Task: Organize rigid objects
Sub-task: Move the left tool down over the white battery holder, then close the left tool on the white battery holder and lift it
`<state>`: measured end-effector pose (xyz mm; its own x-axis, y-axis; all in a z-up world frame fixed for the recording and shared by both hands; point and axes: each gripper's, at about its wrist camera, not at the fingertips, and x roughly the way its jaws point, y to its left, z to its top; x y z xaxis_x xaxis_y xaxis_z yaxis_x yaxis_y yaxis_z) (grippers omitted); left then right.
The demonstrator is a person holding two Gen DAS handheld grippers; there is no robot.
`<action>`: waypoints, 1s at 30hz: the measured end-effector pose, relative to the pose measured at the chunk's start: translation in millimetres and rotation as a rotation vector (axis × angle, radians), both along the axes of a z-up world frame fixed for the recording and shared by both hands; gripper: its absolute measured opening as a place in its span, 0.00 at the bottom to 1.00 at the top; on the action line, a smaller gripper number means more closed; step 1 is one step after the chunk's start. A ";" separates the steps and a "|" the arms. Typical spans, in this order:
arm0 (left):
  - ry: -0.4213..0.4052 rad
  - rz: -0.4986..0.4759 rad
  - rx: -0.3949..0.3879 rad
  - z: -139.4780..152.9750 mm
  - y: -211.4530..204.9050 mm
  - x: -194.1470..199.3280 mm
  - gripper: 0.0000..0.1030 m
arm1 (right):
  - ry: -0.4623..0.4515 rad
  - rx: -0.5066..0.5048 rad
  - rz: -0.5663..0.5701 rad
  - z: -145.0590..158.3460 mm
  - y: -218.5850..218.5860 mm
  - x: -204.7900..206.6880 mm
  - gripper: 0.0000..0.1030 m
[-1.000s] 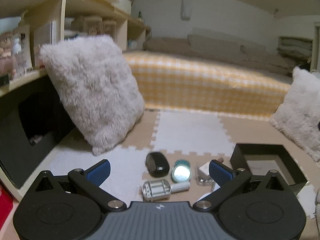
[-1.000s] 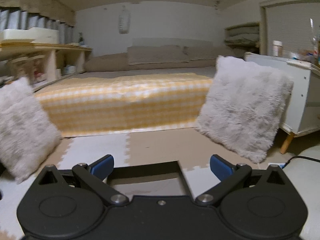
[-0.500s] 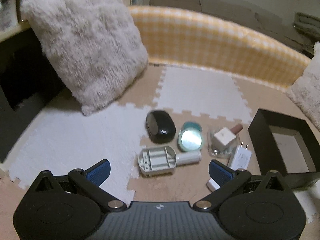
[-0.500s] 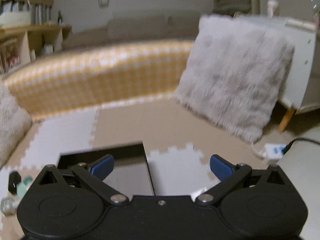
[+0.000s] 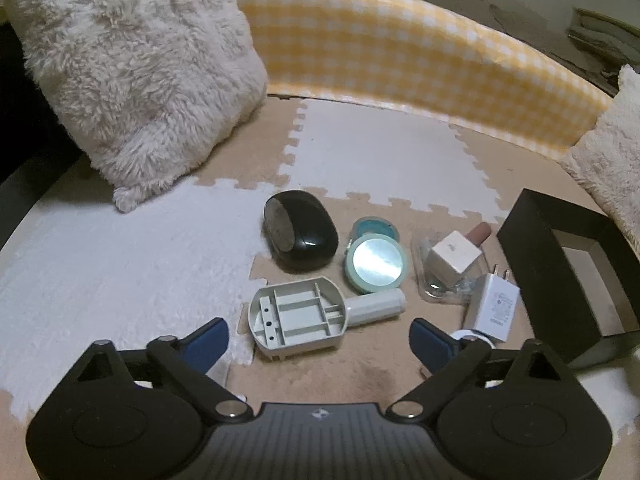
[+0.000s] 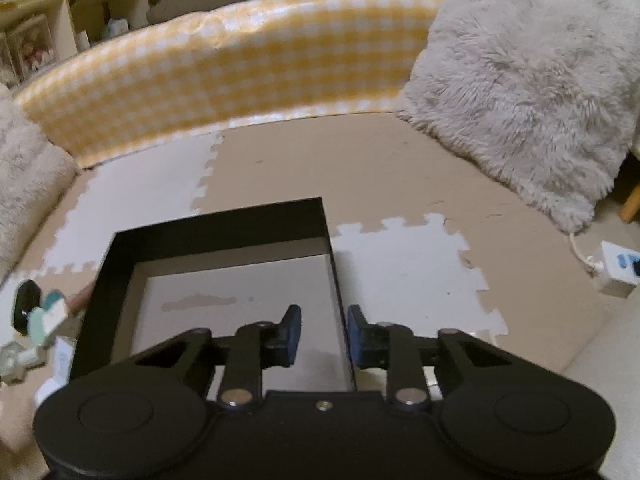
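In the left wrist view several small things lie on the foam mat: a black oval case (image 5: 298,236), a round teal mirror compact (image 5: 376,264), a grey plastic handled tray piece (image 5: 298,322), a white cube in a clear case (image 5: 452,262) and a white charger plug (image 5: 494,306). My left gripper (image 5: 318,344) stands wide, its jaws closing a little, with the grey piece just ahead of the fingertips and untouched. A black open box (image 5: 520,232) sits to the right. My right gripper (image 6: 325,332) straddles the right wall of the black box (image 6: 216,228), jaws closing, with a gap showing at the left pad.
A fluffy pillow (image 5: 132,72) leans at the left and another fluffy pillow (image 6: 528,92) at the right. A yellow-checked mattress edge (image 5: 400,52) runs across the back. A white power strip (image 6: 616,272) with its cord lies on the floor at the far right.
Both grippers dropped and tilted down toward the floor. The right jaws went from wide apart to narrow around the box wall. The left jaws narrowed slightly over the small objects.
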<state>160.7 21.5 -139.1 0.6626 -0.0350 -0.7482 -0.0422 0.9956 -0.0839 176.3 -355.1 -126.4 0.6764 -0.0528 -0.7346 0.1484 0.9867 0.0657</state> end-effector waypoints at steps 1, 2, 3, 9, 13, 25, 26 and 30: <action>0.005 0.006 -0.005 -1.7 2.3 1.7 0.90 | 0.005 0.001 -0.011 -0.2 -1.3 1.5 0.15; 0.010 0.018 -0.016 -3.4 5.3 2.9 0.89 | 0.012 0.010 -0.025 -0.2 -4.3 2.4 0.08; 0.015 0.034 -0.027 -5.0 8.8 4.5 0.88 | 0.019 0.023 -0.040 0.1 -7.9 3.5 0.05; -0.006 0.061 -0.070 -9.5 14.8 15.8 0.85 | 0.029 0.046 -0.031 0.9 -12.4 4.5 0.05; 0.001 0.076 -0.076 -15.6 13.8 22.6 0.83 | 0.036 0.045 -0.035 1.8 -10.5 6.2 0.05; 0.026 0.183 -0.167 -26.9 24.2 30.9 0.64 | 0.052 0.046 -0.003 1.1 -6.5 8.2 0.04; 0.032 0.189 -0.166 -26.6 23.9 30.6 0.64 | 0.053 0.048 -0.002 1.1 -7.1 8.3 0.04; 0.039 0.203 -0.224 -21.1 23.7 25.7 0.64 | 0.054 0.046 0.001 0.7 -7.3 8.4 0.04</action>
<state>186.4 45.2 -160.2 0.6440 -0.0715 -0.7617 -0.2462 0.9233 -0.2949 184.7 -362.4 -125.7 0.6359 -0.0176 -0.7716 0.1515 0.9831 0.1025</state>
